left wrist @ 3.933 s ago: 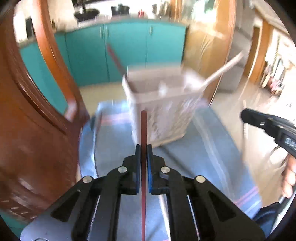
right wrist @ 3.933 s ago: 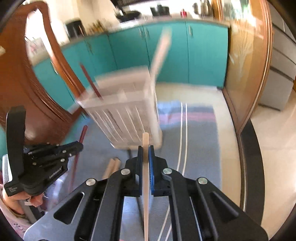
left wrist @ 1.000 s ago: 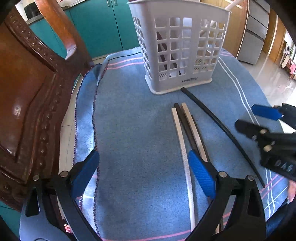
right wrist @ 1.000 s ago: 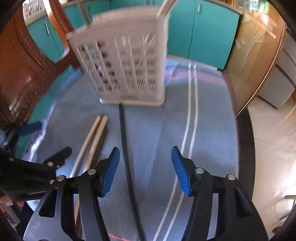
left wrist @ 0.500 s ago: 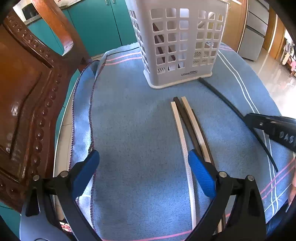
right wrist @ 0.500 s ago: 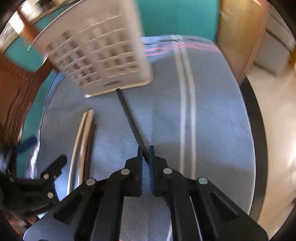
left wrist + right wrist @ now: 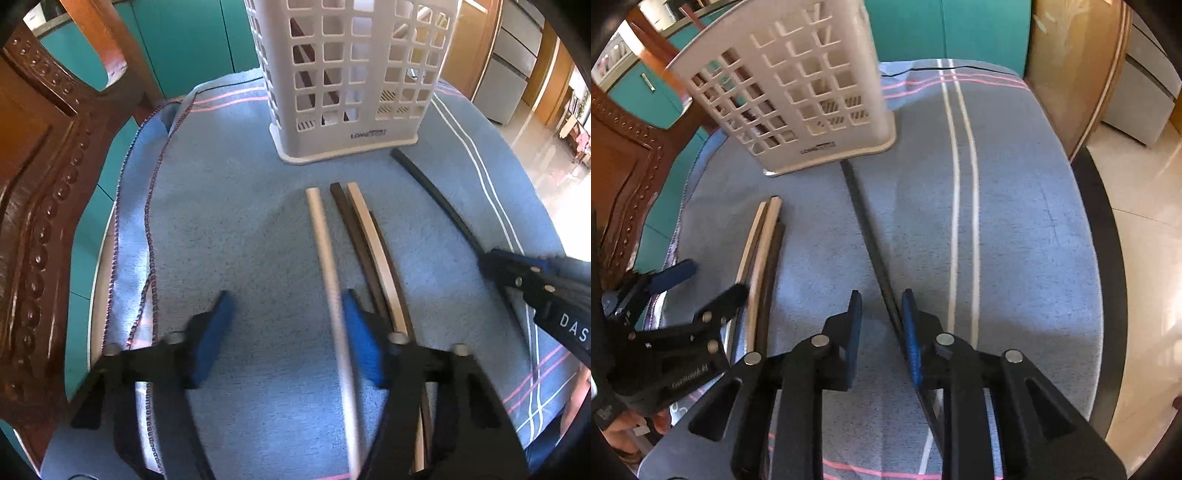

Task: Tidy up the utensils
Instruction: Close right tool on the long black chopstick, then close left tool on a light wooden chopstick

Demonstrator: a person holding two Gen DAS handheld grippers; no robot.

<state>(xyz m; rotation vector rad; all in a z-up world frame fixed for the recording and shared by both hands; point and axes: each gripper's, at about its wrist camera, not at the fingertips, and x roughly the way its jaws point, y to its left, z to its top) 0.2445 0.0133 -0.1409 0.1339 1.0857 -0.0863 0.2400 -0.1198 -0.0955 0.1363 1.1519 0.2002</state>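
Blue terry cloth (image 7: 229, 206) covers the table where I am sorting chopsticks into a white lattice basket (image 7: 347, 74), which stands upright at 12 o'clock in my left wrist view and at 11 o'clock in my right. One dark stick shows through the basket's holes, leaning inside.

A second ago my left gripper (image 7: 286, 299) gaped wide over the cloth. Its jaws have just been closing and now bracket the white chopstick (image 7: 325, 251). The 3 o'clock pad is at the stick while the 9 o'clock pad stands clear, so nothing is clamped yet. Just beside the white stick, toward 3 o'clock, a dark brown stick (image 7: 343, 218) and a beige stick (image 7: 365, 221) lie pressed together on the cloth.

Half a second ago my right gripper (image 7: 881, 295) looked pinched tight on the long black chopstick (image 7: 868, 229). Its pads now show a gap, with the stick running between them against the 3 o'clock pad and not squeezed. That black stick lies flat, its far end almost at the basket's base.

A carved wooden chair (image 7: 37, 184) fills 9 o'clock in the left view, with teal cabinets (image 7: 192, 37) beyond it.
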